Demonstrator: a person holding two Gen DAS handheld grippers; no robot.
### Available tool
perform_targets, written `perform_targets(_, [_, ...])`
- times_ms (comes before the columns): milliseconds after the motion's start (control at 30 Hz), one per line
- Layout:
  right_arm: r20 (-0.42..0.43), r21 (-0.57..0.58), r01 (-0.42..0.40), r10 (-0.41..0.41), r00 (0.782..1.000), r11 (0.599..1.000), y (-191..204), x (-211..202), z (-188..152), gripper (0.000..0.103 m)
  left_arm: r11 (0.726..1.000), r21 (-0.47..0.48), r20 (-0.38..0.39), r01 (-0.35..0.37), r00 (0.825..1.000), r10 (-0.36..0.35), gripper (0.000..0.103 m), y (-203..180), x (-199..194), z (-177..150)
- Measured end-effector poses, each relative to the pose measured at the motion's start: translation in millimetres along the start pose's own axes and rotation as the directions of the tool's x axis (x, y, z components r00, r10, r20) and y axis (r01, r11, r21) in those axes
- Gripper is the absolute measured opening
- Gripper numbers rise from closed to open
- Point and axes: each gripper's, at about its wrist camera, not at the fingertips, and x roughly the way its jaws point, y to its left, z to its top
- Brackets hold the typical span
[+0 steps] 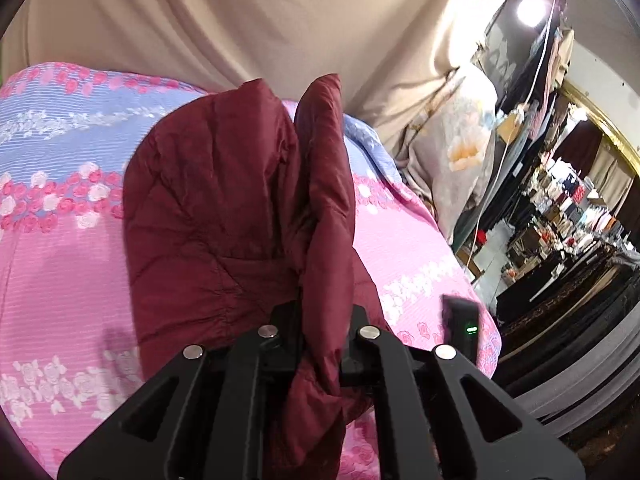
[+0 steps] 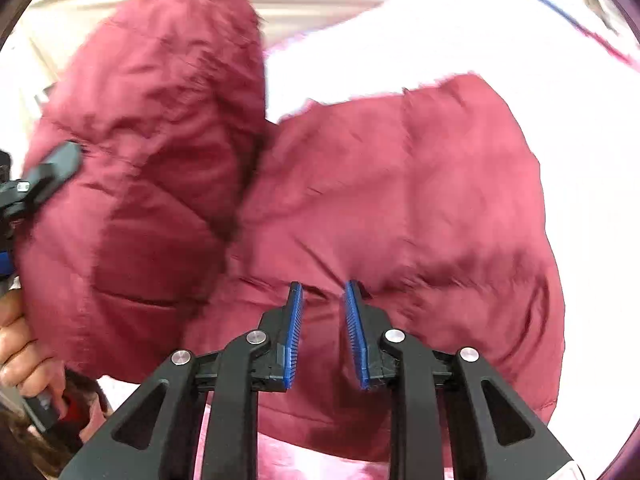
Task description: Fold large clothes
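Note:
A dark red quilted jacket [image 1: 216, 216] lies on a pink and blue floral bedspread [image 1: 60, 248]. My left gripper [image 1: 325, 320] is shut on a raised fold of the jacket that stands up between its fingers. In the right wrist view the jacket [image 2: 400, 208] fills the middle, with one part lifted at the left. My right gripper [image 2: 322, 292] is open, its blue pads [image 2: 294, 320] just above the jacket's fabric and holding nothing. The left gripper [image 2: 44, 176] shows at the left edge against the lifted part.
A beige curtain [image 1: 240, 16] hangs behind the bed. A floral pillow [image 1: 456, 152] lies at the bed's far right. Cluttered shelves [image 1: 568, 208] and a dark floor lie past the bed's right edge. A hand [image 2: 24, 352] holds a gripper handle at lower left.

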Motion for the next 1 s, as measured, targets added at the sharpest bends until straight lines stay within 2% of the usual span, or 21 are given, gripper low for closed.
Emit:
perform_targets(133, [-0.01, 0.029, -0.038, 0.038, 0.999, 0.999, -15, 18, -6, 0.014, 1.0, 0.03, -0.04, -0.003, 0.999, 0.004, 0.008, -21, 28, -2])
perform_targets(233, [-0.022, 0.065, -0.11, 0.112, 0.994, 0.992, -26, 23, -6, 0.011, 0.999, 0.047, -0.063, -0.006, 0.998, 0.009, 0.008, -34, 45, -4])
perform_targets(400, [-0.059, 0.116, -0.219, 0.227, 0.972, 0.969, -38, 43, 1, 0.003, 0.996, 0.091, -0.095, 0.01, 0.995, -0.001, 0.008, -59, 63, -11])
perform_targets(567, [-0.066, 0.151, -0.26, 0.272, 0.96, 0.954, -45, 47, 5, 0.0, 0.991, 0.13, -0.119, -0.034, 0.992, 0.05, 0.008, -73, 87, -19])
perform_targets(633, [-0.039, 0.164, -0.246, 0.255, 0.966, 0.955, -51, 29, 2, 0.001, 0.99, 0.131, -0.125, -0.045, 0.99, 0.062, 0.008, -73, 94, -18])
perform_targets(733, [0.019, 0.141, -0.227, 0.227, 0.974, 0.964, -63, -15, -5, 0.015, 0.99, 0.137, -0.153, -0.042, 0.986, 0.063, 0.008, -75, 105, -18])
perform_targets(767, [0.044, 0.138, -0.22, 0.216, 0.975, 0.966, -70, -29, -5, 0.015, 0.989, 0.142, -0.165, -0.042, 0.984, 0.066, 0.008, -76, 110, -19])
perform_targets(833, [0.111, 0.151, -0.172, 0.157, 0.981, 0.973, -86, -60, -4, 0.02, 0.988, 0.149, -0.191, -0.038, 0.979, 0.066, 0.008, -78, 123, -22])
perform_targets(933, [0.169, 0.192, -0.121, 0.089, 0.982, 0.974, -107, -84, -2, 0.02, 0.991, 0.134, -0.256, -0.026, 0.965, 0.06, 0.009, -76, 150, -29])
perform_targets(1000, [0.179, 0.208, -0.097, 0.06, 0.982, 0.973, -107, -90, -6, 0.02, 0.991, 0.131, -0.282, -0.035, 0.957, 0.071, 0.01, -76, 164, -35])
